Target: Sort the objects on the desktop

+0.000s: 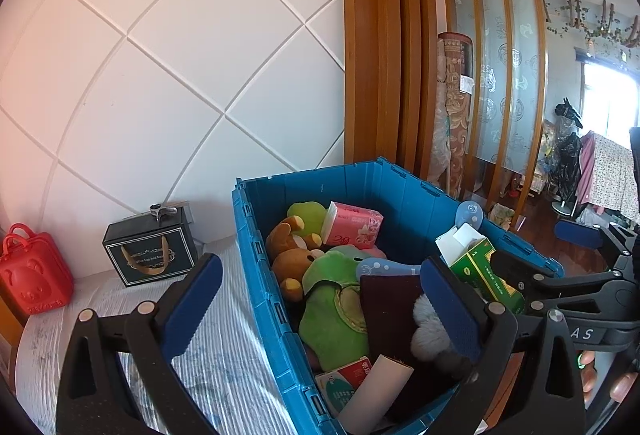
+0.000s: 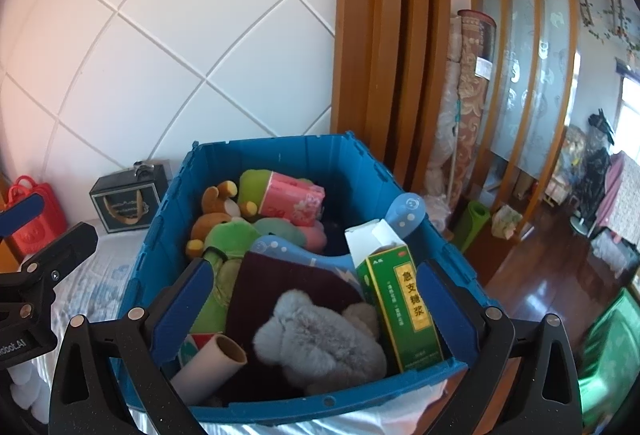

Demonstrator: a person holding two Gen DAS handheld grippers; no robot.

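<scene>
Your left gripper point(image 1: 324, 299) and right gripper point(image 2: 318, 299) both hang spread wide and empty over the blue plastic crate point(image 2: 280, 159) full of plush toys.

The right tongs point(image 2: 316, 309) hang spread wide over the blue crate point(image 2: 280, 155), above a grey plush toy point(image 2: 320, 347) and green box point(image 2: 408, 311) inside.

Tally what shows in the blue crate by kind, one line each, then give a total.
In the blue crate, counting only what shows:
Plush toys: 4 (brown bear, two green plush toys, grey furry toy)
Tissue packs: 2 (pink tissue pack, red and green tissue pack)
Medicine box: 1 (green box)
Cardboard tube: 1
Blue plastic pieces: 2
Dark red cloth: 1
Total: 11
</scene>
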